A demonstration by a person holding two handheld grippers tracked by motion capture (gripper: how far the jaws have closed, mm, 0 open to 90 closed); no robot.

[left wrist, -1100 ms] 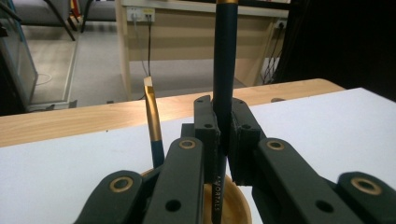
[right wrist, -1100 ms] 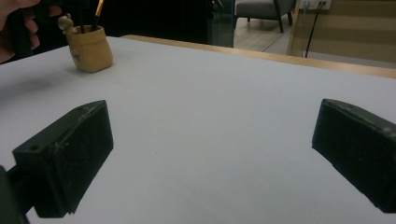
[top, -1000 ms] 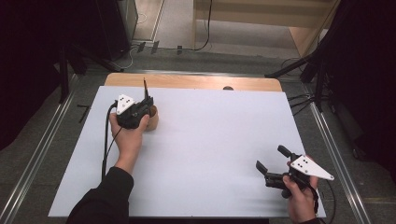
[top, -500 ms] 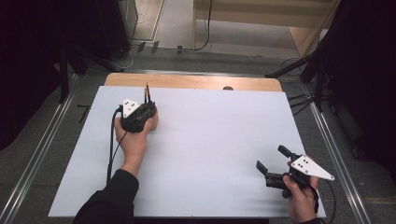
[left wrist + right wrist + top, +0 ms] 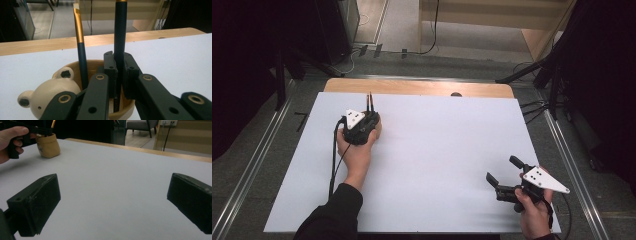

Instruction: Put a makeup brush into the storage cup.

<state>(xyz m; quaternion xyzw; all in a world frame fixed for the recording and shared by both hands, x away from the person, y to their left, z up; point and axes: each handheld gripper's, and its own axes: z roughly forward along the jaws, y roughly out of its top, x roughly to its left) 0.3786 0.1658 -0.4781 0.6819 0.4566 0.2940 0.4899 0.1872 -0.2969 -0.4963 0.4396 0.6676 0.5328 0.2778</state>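
My left gripper [image 5: 119, 75] is shut on a dark brush [image 5: 120, 37] that stands upright, its lower end inside a cream cup [image 5: 75, 66] with a bear's head [image 5: 50, 92] on its side. A second dark brush with a gold ferrule [image 5: 80, 50] leans in the same cup. From above, the left gripper [image 5: 368, 114] sits over the cup [image 5: 377, 128] at the sheet's far left, with both brushes [image 5: 370, 100] sticking up. My right gripper [image 5: 502, 169] hangs open near the front right corner, with nothing between its jaws [image 5: 113, 195]. The cup [image 5: 48, 146] lies far to its left.
A white sheet [image 5: 437, 150] covers most of the wooden table [image 5: 412, 87]. Metal rails run along both sides of the table, and cables lie on the floor beyond it. A left hand [image 5: 10, 137] shows at the edge of the right gripper view.
The left gripper has shifted a little toward the near side with its brush, which now stands upright beside the other one. The right gripper has not moved.
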